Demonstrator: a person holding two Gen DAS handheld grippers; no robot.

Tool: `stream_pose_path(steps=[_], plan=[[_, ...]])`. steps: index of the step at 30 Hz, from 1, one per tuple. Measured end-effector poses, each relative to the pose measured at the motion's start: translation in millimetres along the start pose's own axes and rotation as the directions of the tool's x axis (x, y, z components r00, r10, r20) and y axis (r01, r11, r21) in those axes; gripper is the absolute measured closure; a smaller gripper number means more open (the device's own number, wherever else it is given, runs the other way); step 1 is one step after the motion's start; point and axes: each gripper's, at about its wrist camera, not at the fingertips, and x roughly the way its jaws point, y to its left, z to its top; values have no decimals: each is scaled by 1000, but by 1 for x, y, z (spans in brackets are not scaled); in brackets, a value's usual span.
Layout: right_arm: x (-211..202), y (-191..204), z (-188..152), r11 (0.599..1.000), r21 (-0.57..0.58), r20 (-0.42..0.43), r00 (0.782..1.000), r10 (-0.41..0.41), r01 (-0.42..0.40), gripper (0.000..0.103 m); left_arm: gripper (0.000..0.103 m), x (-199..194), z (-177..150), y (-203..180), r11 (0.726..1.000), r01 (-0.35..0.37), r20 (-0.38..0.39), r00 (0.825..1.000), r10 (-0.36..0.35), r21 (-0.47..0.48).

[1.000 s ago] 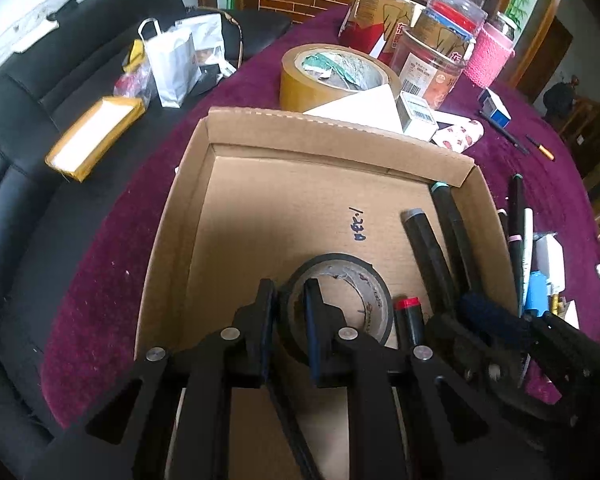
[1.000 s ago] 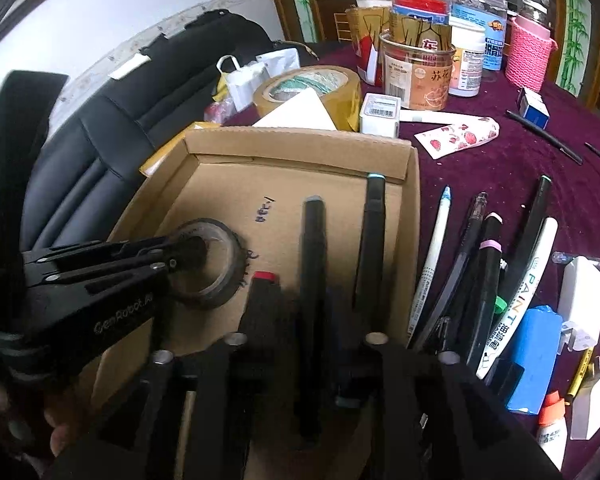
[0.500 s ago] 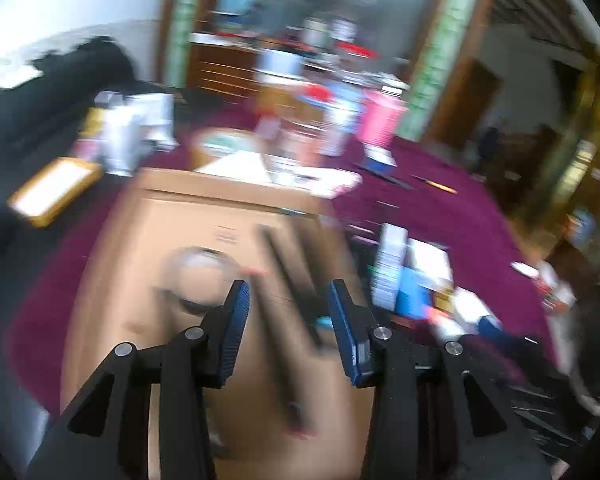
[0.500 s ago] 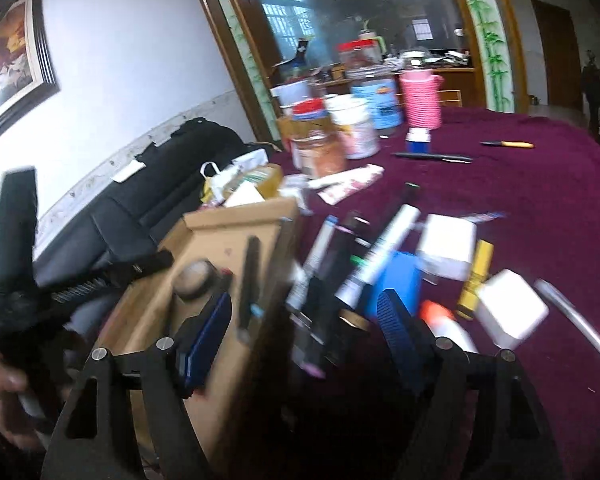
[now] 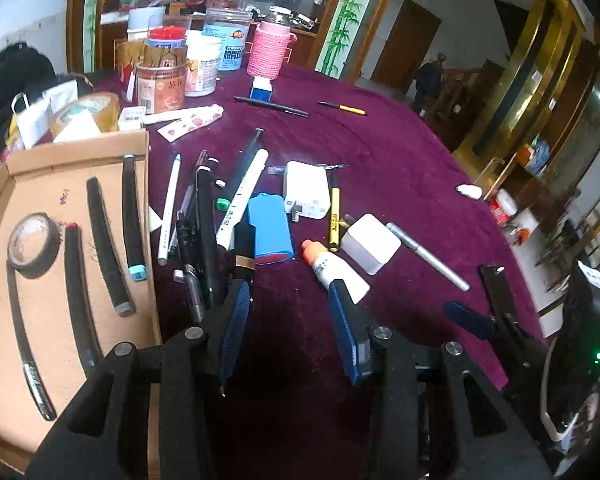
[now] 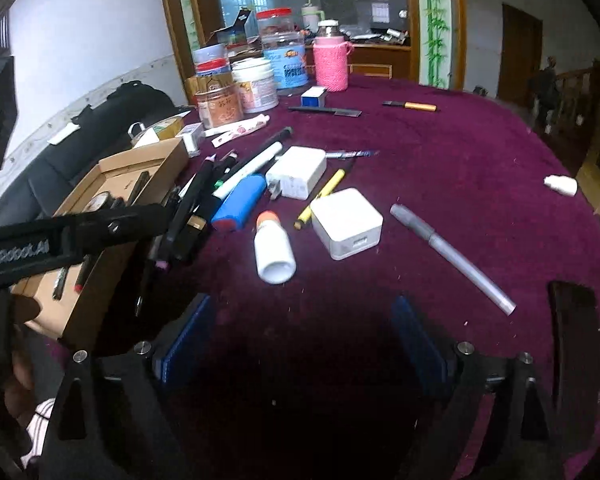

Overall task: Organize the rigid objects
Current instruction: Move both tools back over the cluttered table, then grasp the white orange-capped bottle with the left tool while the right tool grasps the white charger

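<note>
Pens (image 5: 204,216) lie beyond both downward-tilted, empty tongs (image 5: 288,320) (image 6: 300,340)

Matt cardboard box (image 5: 80,152) on plush purple cloth (image 5: 400,168) — beside it, a glossy white plastic charger (image 6: 346,222).

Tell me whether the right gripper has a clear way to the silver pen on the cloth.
Probably yes. The right gripper stands open and empty, and the silver pen lies alone on bare cloth ahead of it to the right, with nothing between; the white charger cube sits apart.
</note>
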Motion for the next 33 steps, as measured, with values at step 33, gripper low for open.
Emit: stream_pose_path(steps=[33], plan=[[-11, -58, 17, 999, 37, 22, 1000, 20, -21, 17, 32, 81, 14, -34, 996, 87, -253, 963, -90, -25]])
